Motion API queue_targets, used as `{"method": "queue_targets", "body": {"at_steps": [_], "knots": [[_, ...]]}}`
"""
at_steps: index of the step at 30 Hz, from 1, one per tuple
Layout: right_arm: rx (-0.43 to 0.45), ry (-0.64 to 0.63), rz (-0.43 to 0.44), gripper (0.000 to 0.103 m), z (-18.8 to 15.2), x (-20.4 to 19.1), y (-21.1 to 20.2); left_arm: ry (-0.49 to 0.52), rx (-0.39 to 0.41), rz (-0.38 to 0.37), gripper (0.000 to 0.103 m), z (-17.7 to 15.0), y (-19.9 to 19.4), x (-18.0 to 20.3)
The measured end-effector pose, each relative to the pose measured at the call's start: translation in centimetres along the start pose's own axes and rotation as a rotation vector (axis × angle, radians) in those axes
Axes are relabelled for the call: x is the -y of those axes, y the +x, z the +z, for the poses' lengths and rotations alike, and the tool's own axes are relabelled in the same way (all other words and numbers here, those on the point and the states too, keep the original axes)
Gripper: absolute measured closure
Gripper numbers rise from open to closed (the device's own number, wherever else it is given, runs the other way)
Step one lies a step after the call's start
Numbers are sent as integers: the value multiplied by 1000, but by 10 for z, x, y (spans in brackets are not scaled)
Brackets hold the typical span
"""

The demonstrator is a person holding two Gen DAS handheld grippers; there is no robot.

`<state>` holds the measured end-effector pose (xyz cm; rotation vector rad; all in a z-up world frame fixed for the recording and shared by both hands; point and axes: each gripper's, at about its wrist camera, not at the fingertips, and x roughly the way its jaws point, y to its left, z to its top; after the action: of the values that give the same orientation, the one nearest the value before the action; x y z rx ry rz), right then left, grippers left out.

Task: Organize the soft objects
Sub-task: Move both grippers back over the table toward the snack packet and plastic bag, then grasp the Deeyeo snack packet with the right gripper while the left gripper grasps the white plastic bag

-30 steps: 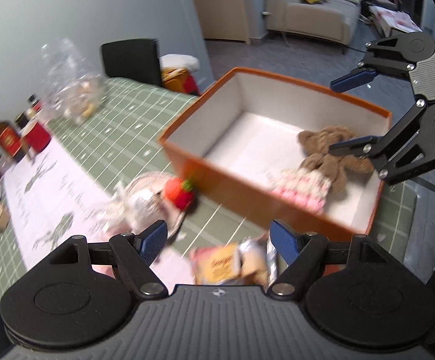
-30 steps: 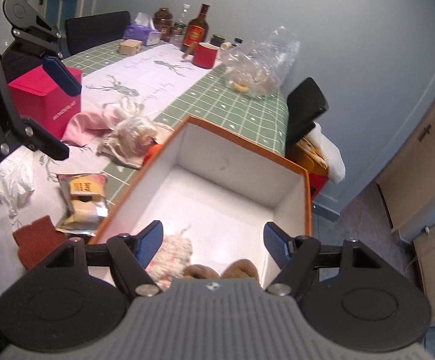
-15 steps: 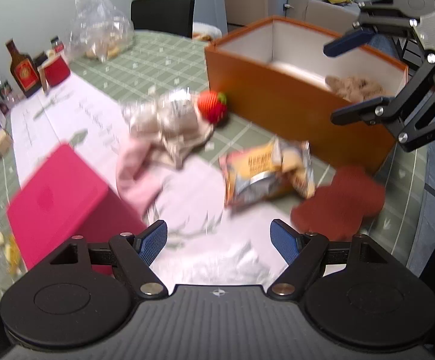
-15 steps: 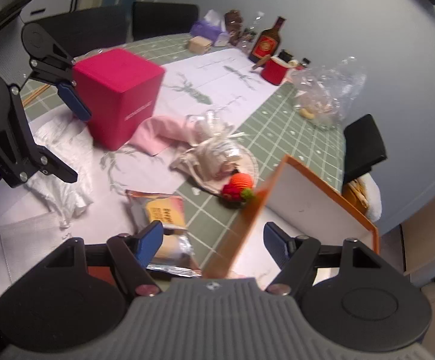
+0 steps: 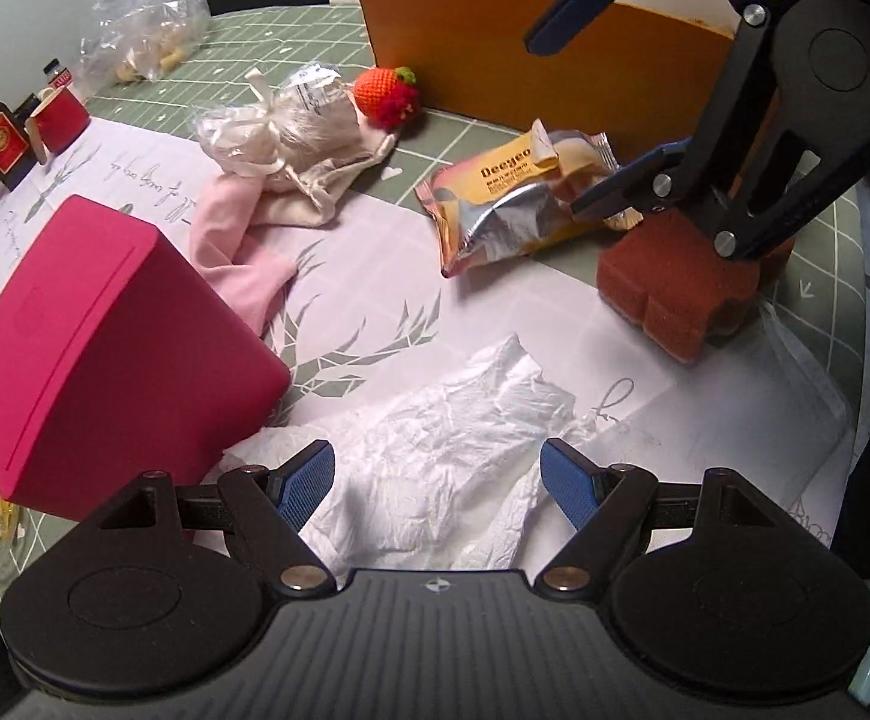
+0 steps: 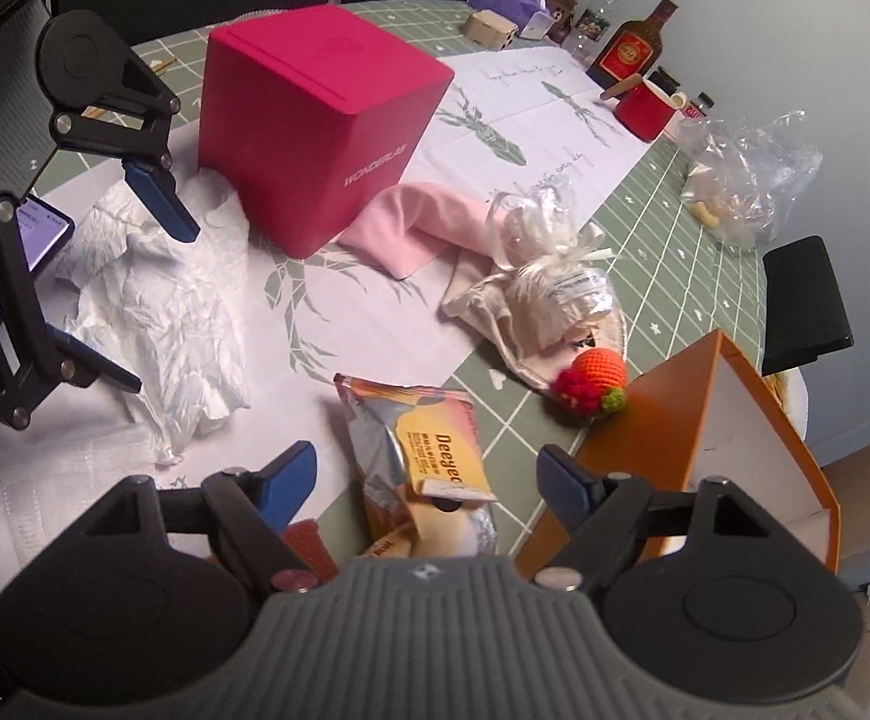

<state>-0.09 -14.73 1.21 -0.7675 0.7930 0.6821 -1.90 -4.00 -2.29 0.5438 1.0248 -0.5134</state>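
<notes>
- Right wrist view: right gripper sits over the snack pack, jaws opening, nothing pinched; pack's long axis runs straight ahead between the fingers.
- Left gripper is wide open over the crumpled tissue, gripping nothing.
- Orange box lies just right of the pack.

Left gripper low over crumpled white paper, jaws wide, nothing gripped. Right gripper beyond, jaws opening over a snack packet and a brown sponge. Behind on the bench: orange box, knitted strawberry, tied cloth bag, pink cloth. Magenta cube box at left.
</notes>
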Motion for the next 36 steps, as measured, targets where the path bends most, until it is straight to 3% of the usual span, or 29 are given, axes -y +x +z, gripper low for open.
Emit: {"method": "queue_targets", "body": {"at_steps": [5, 11, 14, 17, 21, 25, 34, 36], "knots": [[-43, 94, -15, 15, -1, 7, 18, 12, -39, 2, 11, -1, 17, 4], [-93, 273, 12, 11, -3, 24, 40, -64, -72, -12, 8, 0, 30, -5], [-94, 290, 9, 4, -3, 25, 49, -84, -69, -9, 3, 1, 32, -9], [-111, 268, -26, 2, 2, 21, 56, -96, -74, 4, 0, 2, 35, -12], [-97, 152, 5, 3, 7, 11, 60, -129, -88, -4, 0, -1, 37, -18], [-151, 69, 9, 10, 8, 4, 74, -149, -100, -15, 0, -5, 36, -22], [-199, 135, 57, 14, 5, 19, 91, -180, -94, -44, 0, -8, 39, -25], [-201, 149, 88, 25, 6, 21, 91, -189, -91, -56, 0, -10, 40, -27]]}}
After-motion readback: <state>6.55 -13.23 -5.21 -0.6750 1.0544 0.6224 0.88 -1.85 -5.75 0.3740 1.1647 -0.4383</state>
